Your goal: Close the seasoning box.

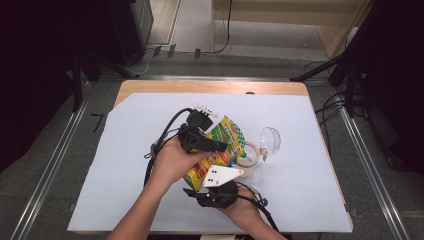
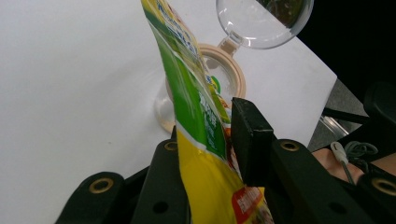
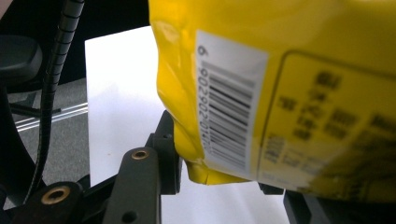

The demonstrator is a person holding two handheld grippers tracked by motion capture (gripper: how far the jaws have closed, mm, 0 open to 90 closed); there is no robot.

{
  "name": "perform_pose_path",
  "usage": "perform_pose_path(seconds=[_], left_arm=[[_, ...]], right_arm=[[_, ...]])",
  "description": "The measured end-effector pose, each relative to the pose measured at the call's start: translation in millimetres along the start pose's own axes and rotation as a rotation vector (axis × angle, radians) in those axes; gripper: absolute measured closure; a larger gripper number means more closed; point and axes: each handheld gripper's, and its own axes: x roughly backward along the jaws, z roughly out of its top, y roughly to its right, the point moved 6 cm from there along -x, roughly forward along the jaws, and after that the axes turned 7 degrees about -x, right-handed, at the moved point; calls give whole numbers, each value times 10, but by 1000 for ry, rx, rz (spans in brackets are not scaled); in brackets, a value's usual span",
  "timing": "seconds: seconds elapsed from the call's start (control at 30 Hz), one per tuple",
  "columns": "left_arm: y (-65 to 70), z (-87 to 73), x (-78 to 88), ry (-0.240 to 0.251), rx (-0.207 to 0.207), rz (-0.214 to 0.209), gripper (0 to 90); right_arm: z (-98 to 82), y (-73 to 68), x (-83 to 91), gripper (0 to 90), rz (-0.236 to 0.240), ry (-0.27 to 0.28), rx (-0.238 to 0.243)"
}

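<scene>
A yellow and green snack bag (image 1: 226,136) hangs above the white sheet between my two grippers. My left gripper (image 1: 220,146) comes in from the left, and its jaws pinch the bag (image 2: 196,121) across its thin side in the left gripper view, one pad (image 2: 245,135) flat against the printed face. My right gripper (image 1: 200,189), under its grey plate, sits at the bag's lower end near the front edge. In the right gripper view the barcode corner of the bag (image 3: 233,116) hangs over my spread jaws (image 3: 219,161). No pad visibly presses on it.
A roll of beige tape (image 1: 252,152) lies flat just right of the bag, with a clear plastic cup (image 1: 271,139) on its side beyond it. A white sheet (image 1: 310,190) covers the wooden table (image 1: 210,87). Dark stands and cables ring the table.
</scene>
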Motion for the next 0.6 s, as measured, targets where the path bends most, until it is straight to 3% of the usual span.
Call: perform_pose_path(seconds=[0.07,0.17,0.3,0.43,0.6], left_arm=[[-27,5,3,0,1,-6,768],[-39,-11,1,-1,5,-29,771],[-21,-22,-7,5,0,-41,773],[29,-7,-9,14,-14,-43,757],[75,12,17,29,-17,-46,680]], right_arm=[[13,13,-8,582,1,-12,18],[2,12,-14,597,-34,-14,77],[-15,2,-16,616,-58,-18,85],[-24,-7,-9,624,-71,3,73],[-1,-7,24,635,-58,27,11]])
